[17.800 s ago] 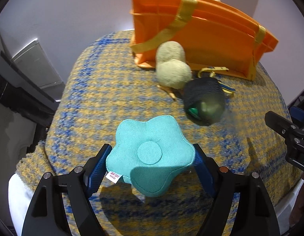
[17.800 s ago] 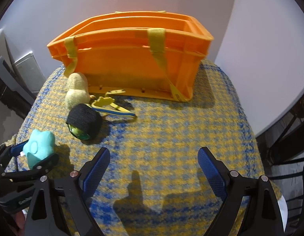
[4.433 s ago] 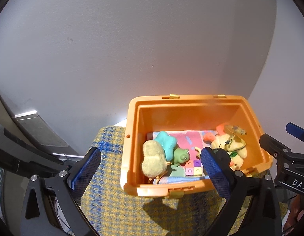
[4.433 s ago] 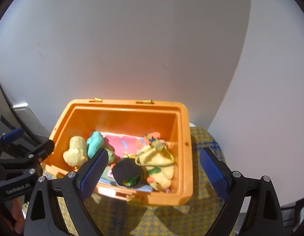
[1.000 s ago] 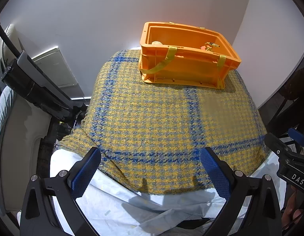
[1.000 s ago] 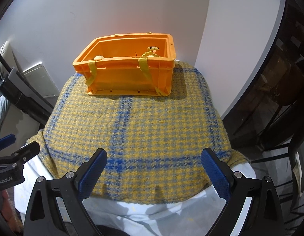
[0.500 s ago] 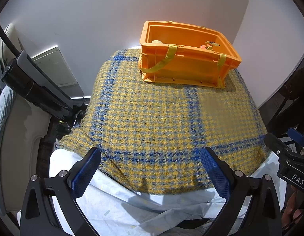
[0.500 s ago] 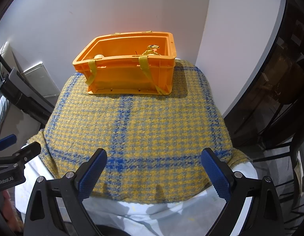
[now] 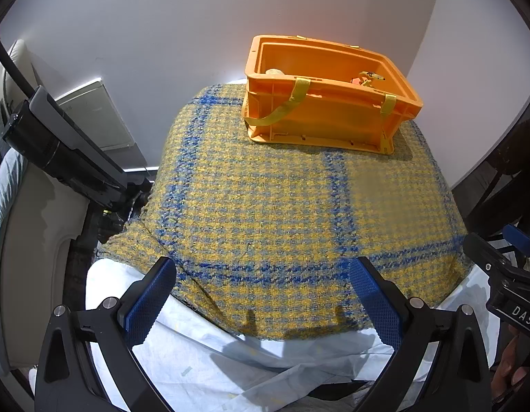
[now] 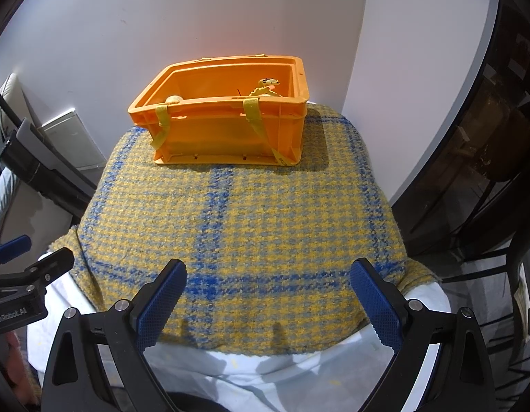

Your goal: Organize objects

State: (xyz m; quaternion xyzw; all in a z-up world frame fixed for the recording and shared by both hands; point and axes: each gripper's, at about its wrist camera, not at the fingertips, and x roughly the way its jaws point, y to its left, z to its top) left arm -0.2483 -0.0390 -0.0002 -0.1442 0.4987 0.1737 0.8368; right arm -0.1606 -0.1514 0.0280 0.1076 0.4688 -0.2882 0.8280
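At the blanket's (image 9: 265,206) far end sits the orange crate (image 10: 227,130), perhaps holding toys; left gripper (image 9: 263,304) and right gripper (image 10: 268,304) spread, empty

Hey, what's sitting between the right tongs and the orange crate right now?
Nothing but bare plaid blanket between the right tongs and the crate; the right wrist view shows that stretch plainly.

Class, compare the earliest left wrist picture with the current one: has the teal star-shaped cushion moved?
Yes. It lay on the plaid cloth in front of the orange crate, between the left gripper fingers; now that cloth is bare there and the open gripper holds nothing.
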